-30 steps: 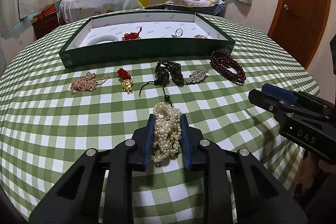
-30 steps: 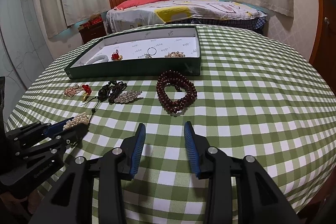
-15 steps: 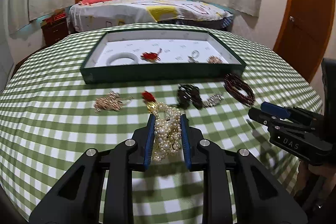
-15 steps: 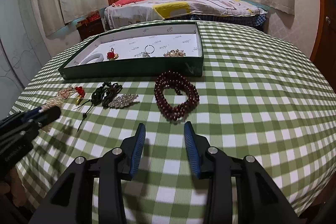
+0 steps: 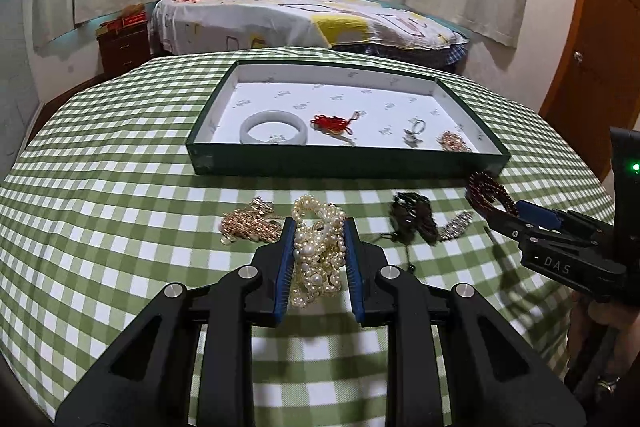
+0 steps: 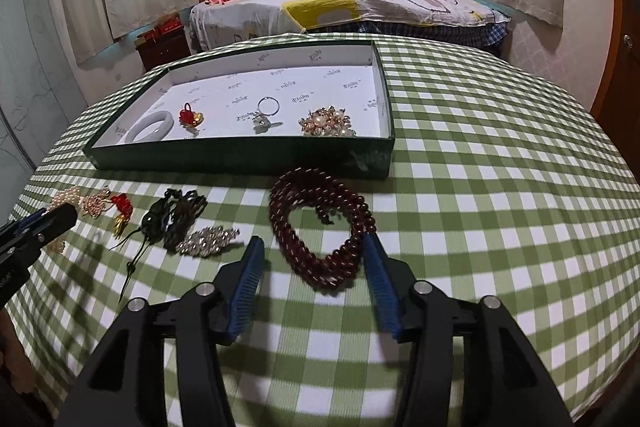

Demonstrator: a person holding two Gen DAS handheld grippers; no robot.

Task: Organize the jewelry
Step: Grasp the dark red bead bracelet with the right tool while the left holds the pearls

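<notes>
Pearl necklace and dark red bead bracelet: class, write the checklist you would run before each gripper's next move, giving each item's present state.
1. Left gripper pads pressed on the pearl necklace: ok.
2. Necklace lifted clear of the checked tablecloth: cannot tell.
3. Green tray has bare floor for more pieces: ok.
4. Right gripper jaws, which have just been opening, stand wide and empty: ok.
5. Dark red bead bracelet lies between and ahead of the right fingers: ok.
6. Right pads touching the bracelet: not ok, not yet closed on it.
</notes>
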